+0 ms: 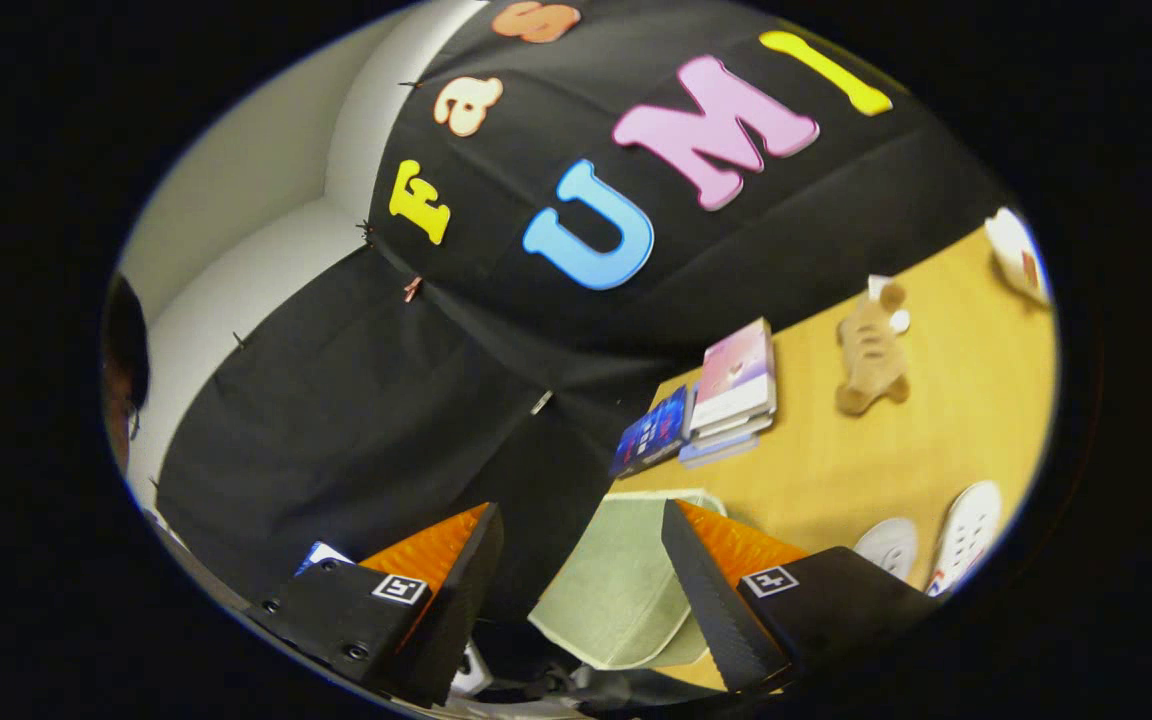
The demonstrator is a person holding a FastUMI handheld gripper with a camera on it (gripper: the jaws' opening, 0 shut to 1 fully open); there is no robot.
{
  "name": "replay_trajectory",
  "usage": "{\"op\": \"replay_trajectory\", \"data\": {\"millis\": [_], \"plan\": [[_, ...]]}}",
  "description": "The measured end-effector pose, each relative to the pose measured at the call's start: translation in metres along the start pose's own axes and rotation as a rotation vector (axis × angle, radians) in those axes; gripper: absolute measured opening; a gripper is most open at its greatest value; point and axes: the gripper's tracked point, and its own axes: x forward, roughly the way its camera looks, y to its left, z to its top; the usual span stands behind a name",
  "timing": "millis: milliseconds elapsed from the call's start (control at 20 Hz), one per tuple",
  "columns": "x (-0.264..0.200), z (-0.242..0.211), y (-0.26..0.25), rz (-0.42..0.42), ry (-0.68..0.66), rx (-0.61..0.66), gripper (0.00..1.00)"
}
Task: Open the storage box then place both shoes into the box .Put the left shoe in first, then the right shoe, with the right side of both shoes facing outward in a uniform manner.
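Note:
My gripper (581, 560) is open and tilted, with a wide gap between its fingers and nothing held. A pale green storage box (626, 580) lies on the wooden table (936, 440), seen between and just beyond the fingers; I cannot tell whether its lid is open. Two white shoes (936, 548) lie side by side on the table, off to the right of the right finger and apart from it. The nearer one (891, 545) is partly hidden by that finger.
A stack of books (731, 395) with a blue book (651, 432) beside it sits beyond the box near the black cloth wall. A brown plush toy (871, 360) lies further right. A white object (1018, 255) is at the table's far end. A person's head (121, 370) shows at far left.

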Motion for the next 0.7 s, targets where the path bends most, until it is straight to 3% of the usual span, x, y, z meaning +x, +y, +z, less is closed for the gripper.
{"op": "replay_trajectory", "data": {"millis": [250,450,700], "plan": [[0.024,-0.074,-0.053,0.097,0.282,0.227,0.98],[0.036,-0.109,-0.074,0.179,0.380,0.390,0.96],[0.054,-0.145,-0.111,0.190,0.471,0.506,0.96]]}}
